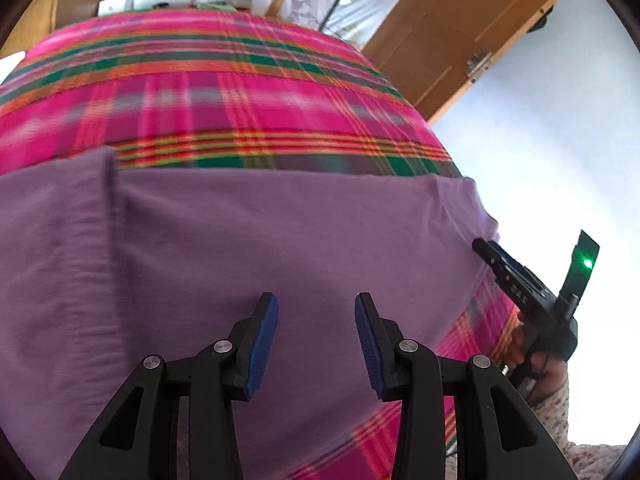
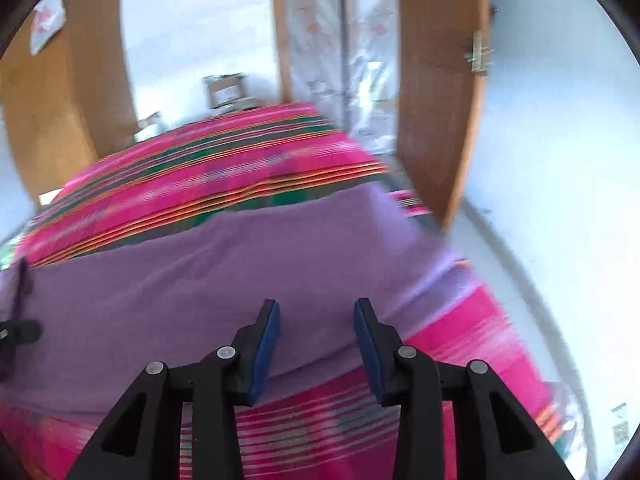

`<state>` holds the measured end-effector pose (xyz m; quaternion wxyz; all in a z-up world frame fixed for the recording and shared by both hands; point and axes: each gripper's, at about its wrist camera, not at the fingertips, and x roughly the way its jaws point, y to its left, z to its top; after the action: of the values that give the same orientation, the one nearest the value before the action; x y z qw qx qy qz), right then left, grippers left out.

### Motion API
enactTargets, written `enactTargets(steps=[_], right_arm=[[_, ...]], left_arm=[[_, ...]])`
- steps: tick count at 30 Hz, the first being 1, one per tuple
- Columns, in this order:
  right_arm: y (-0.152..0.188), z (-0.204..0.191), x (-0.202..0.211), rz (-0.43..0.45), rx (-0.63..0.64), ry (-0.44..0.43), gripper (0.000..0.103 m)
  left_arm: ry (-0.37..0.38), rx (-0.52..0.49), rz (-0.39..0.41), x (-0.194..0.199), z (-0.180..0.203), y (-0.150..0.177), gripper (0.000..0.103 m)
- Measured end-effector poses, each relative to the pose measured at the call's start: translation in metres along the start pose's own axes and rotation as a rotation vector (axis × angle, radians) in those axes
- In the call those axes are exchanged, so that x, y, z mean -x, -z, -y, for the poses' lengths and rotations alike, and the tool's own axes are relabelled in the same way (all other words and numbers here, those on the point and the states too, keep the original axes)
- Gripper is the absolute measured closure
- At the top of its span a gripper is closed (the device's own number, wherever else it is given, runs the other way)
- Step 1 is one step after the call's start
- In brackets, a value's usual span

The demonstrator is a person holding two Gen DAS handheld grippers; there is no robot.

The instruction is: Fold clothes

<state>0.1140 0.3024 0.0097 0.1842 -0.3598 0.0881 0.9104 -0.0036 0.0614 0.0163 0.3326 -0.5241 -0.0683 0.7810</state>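
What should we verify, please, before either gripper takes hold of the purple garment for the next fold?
1. Left gripper jaws apart and empty: ok.
2. Right gripper jaws apart and empty: ok.
3. Purple garment lies spread on the plaid cover: ok.
4. Garment free of creases: not ok, a raised fold runs down its left part in the left wrist view.
5. Right gripper lined up with the garment's near edge: ok, the edge crosses between the jaws.
6. Whether either gripper touches the cloth: cannot tell.

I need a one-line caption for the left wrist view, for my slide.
Open left gripper above a purple cotton garment spread on a pink plaid bedcover; right gripper at its edge.
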Motion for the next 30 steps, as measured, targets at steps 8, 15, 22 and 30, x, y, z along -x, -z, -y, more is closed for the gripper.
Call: enactTargets(steps=[8,15,22,30], right_arm=[[-0.011,0.057,-0.001,0.035,-0.198,0.000,0.063],[-0.019,0.079,-0.017,-0.034,-0.256,-0.061,0.063],[-0.022,0.085,-0.023,-0.050,-0.266,-0.072,0.085],[-0.025,0.089,-0.005,0.013,-0.259,-0.080,0.099]], left_arm=[[-0.025,-0.200,-0.046,-0.020,0.053,0.015,0.061],[-0.033,-0.189,-0.045,-0.024,0.059,0.014,0.061],[-0.057,-0.204,-0.049,-0.029,0.068,0.014,0.061],[-0.053,-0.197,-0.064,-0.029,0.071,0.015,0.061]])
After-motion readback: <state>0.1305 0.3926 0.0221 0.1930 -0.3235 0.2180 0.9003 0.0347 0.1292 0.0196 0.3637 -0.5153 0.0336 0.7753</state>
